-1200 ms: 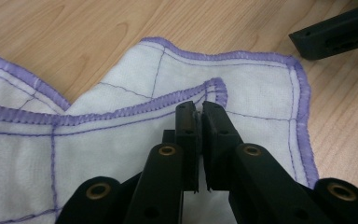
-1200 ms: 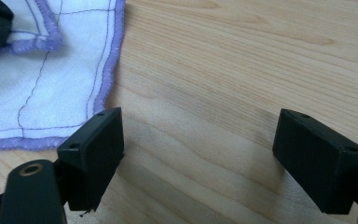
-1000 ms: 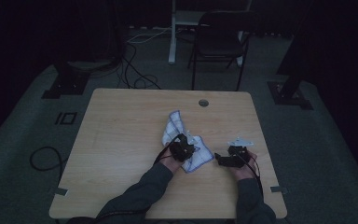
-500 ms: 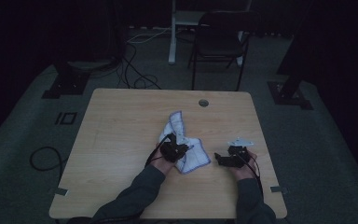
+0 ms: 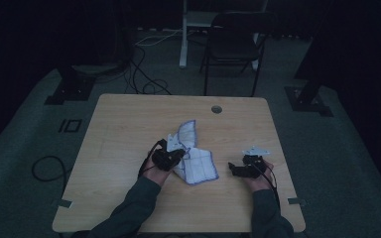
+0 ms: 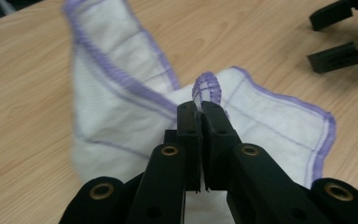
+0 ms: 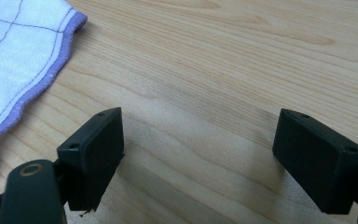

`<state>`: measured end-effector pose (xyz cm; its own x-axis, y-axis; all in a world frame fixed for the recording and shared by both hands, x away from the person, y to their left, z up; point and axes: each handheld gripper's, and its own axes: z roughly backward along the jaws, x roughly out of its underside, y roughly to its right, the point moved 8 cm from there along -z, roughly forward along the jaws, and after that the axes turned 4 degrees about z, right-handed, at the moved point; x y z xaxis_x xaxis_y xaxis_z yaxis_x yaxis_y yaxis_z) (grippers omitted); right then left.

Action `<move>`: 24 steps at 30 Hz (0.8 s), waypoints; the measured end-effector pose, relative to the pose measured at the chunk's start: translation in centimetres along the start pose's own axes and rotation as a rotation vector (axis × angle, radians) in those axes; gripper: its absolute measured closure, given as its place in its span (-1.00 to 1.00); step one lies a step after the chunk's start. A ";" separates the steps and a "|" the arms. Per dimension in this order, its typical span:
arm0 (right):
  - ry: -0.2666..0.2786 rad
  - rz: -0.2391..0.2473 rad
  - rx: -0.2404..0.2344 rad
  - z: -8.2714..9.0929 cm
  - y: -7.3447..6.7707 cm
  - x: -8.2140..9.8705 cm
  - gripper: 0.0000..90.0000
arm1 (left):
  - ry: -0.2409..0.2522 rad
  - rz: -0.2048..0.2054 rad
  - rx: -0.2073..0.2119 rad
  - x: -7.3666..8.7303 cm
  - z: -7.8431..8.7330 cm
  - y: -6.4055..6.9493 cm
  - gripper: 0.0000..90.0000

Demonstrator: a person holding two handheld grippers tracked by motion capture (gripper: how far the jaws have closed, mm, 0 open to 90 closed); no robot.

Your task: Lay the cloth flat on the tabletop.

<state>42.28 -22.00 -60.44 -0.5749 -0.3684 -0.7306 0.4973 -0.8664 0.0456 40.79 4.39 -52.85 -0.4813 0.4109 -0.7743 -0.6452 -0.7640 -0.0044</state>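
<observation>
**Left gripper pulls a pinched cloth fold toward my side of the table**

Compared with a second ago, my left gripper [image 5: 174, 154] has moved toward the left and nearer edge of the light wooden table [image 5: 129, 124], drawing the white cloth with purple stitched border and thin grid lines [image 5: 196, 166] along with it. The cloth now lies more stretched out: one flap reaches away toward the table's middle, and the wider part lies flat between my two hands.

In the left gripper view, the jaws are clenched on a small raised fold of the cloth's purple edge [image 6: 207, 88], which pokes up just above the tips.

My right gripper [image 7: 200, 154] has kept its place. Its jaws stand wide apart over bare wood, grasping nothing, with the cloth's corner [image 7: 18, 60] near its left jaw.

I see no containers and no readable writing.
</observation>
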 end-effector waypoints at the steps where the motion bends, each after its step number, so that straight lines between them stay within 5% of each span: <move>1: 0.000 0.000 0.000 0.0 0.0 0.0 -0.63 | 0.002 0.004 -0.005 0.2 0.2 -0.3 0.94; 9: 0.000 0.000 0.000 0.0 0.0 0.0 -0.63 | 0.012 0.049 -0.045 1.8 2.0 -2.3 0.94; 24: 0.000 0.000 0.000 0.0 0.0 0.0 -0.63 | 0.007 0.196 -0.154 6.0 4.6 -7.9 0.94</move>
<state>42.28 -22.00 -60.44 -0.5747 -0.3686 -0.7306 0.4975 -0.8662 0.0456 40.26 15.24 -54.56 -0.5838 0.2449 -0.7741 -0.4418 -0.8957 0.0498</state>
